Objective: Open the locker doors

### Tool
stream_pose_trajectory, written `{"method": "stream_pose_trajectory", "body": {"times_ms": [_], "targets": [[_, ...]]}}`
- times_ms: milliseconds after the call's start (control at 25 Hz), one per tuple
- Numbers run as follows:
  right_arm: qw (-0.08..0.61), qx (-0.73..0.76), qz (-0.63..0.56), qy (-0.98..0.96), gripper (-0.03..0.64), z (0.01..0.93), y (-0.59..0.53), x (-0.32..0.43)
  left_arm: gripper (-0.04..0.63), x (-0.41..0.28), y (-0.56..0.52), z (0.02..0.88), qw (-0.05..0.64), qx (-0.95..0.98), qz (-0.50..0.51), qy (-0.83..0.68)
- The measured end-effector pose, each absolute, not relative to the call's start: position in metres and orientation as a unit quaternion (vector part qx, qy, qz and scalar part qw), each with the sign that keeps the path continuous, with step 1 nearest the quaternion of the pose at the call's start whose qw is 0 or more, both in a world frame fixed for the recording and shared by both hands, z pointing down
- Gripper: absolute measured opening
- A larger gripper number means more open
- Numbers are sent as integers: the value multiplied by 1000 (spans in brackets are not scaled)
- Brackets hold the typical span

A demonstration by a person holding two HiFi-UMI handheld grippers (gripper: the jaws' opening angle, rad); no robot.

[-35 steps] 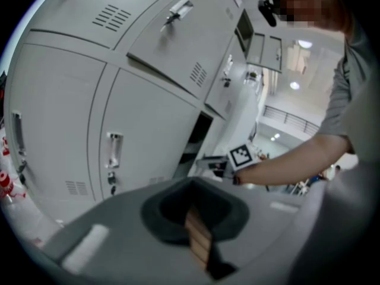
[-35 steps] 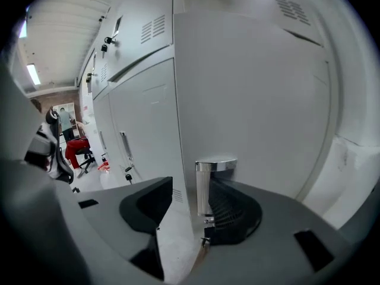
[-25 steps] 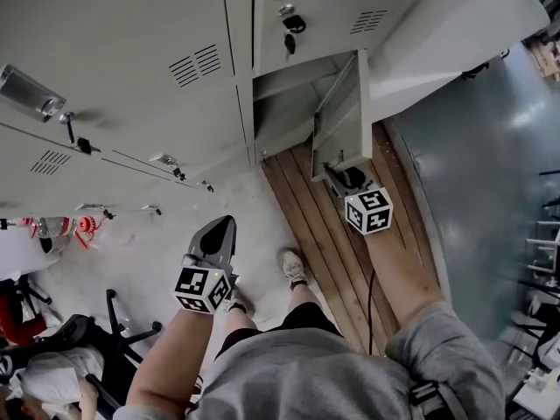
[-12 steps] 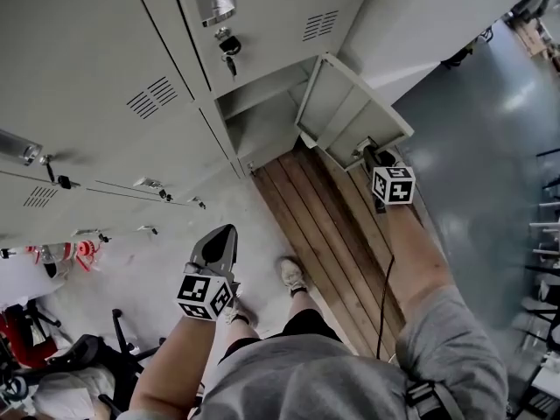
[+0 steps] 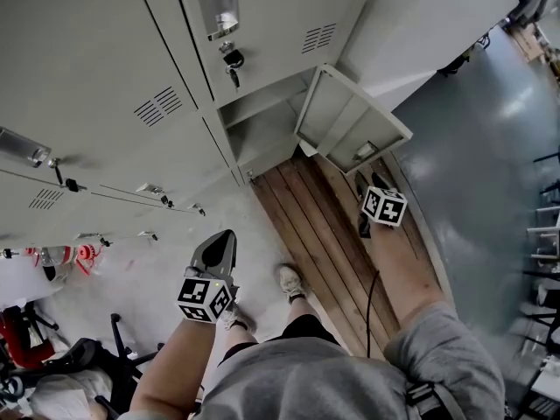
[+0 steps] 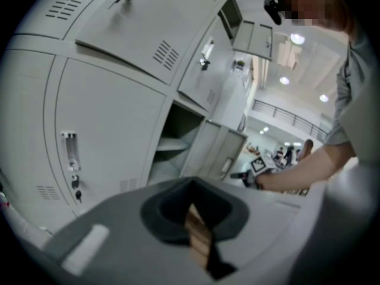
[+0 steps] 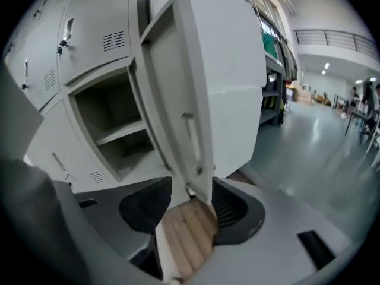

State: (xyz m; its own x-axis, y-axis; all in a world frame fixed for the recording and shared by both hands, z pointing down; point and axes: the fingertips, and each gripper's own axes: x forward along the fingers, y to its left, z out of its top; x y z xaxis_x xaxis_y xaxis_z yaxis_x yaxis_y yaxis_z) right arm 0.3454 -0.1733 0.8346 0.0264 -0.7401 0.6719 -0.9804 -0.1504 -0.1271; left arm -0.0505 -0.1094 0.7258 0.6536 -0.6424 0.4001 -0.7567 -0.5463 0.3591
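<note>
Lower locker door (image 5: 350,116), centre frame, stands swung wide. Right gripper (image 5: 369,187) sits below it, its jaws just spread and gripping nothing. Left gripper (image 5: 225,238), lower left, is pressed together and empty. The keyed door above (image 5: 262,24) is not yet opened.

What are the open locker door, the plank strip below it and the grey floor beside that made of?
Open locker door: likely painted sheet metal, matte light grey; thin folded rim, and louvre slots punched in the neighbouring doors.
Plank strip: wood or wood-look boards, brown with parallel seams; cannot tell which.
Grey floor: smooth hard coating, perhaps sealed concrete; soft sheen with light reflections.
</note>
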Motion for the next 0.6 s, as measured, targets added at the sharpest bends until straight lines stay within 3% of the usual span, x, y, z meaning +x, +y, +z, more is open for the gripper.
{"method": "stream_pose_trajectory", "body": {"times_ms": [80, 160, 280, 440, 600], "targets": [[177, 632, 354, -666, 178, 850, -138, 282, 5, -56, -110, 724, 259, 871, 108, -404], [162, 554, 361, -732, 101, 844, -113, 201, 5, -63, -112, 724, 259, 868, 104, -410], [128, 480, 338, -800, 38, 811, -101, 106, 4, -76, -116, 723, 266, 862, 90, -422], [103, 438, 300, -841, 32, 771, -109, 41, 2, -89, -114, 722, 294, 854, 67, -423], [102, 420, 278, -858, 32, 754, -115, 23, 2, -99, -114, 718, 289, 854, 61, -429]]}}
